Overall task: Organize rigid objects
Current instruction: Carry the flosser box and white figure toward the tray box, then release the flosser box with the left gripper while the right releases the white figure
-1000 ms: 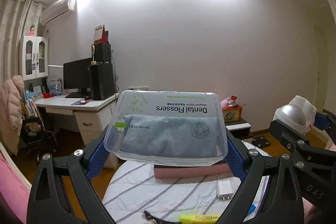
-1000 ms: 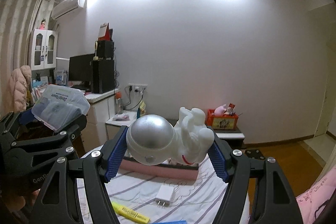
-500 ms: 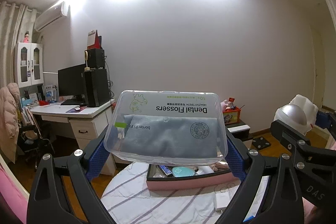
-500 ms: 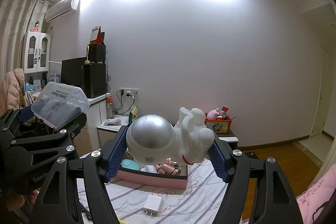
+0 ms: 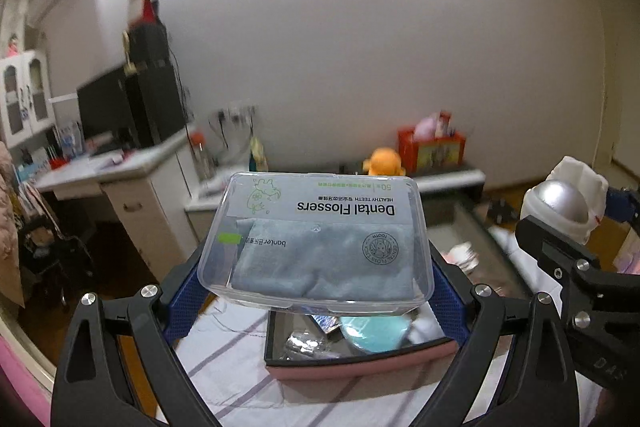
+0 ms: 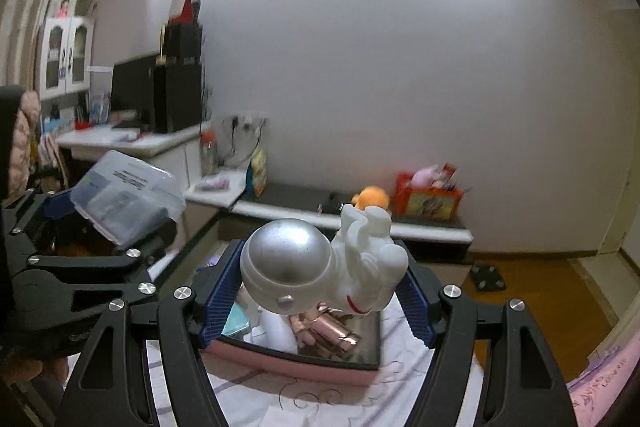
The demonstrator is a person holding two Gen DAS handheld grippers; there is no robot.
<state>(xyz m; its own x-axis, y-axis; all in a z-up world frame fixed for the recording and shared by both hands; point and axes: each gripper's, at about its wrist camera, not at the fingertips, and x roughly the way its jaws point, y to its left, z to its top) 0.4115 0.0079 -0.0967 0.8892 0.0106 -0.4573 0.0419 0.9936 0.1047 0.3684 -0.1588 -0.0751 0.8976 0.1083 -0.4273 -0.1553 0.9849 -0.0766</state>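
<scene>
My left gripper [image 5: 320, 275] is shut on a clear plastic box of dental flossers [image 5: 320, 243], held level in the air above the near edge of a pink storage box [image 5: 360, 367] on a striped bed. My right gripper [image 6: 316, 291] is shut on a white astronaut figure [image 6: 320, 267] with a silver helmet, held over the same pink storage box [image 6: 296, 363]. The box holds a teal item [image 5: 376, 335], shiny rose-gold items [image 6: 328, 327] and other small things. In the right wrist view the flosser box [image 6: 128, 195] shows at left; in the left wrist view the astronaut [image 5: 560, 207] shows at right.
A striped white bedspread [image 5: 224, 355] lies under the box. Beyond it stand a low white bench [image 6: 320, 215] with an orange plush toy [image 6: 372, 199] and a red box [image 6: 428, 199], and a desk [image 5: 112, 167] with a monitor at left. Wooden floor shows at right.
Both grippers moved forward and down toward the pink box with their loads. The box's inside now shows below them; the charger and yellow marker on the bed have left view.
</scene>
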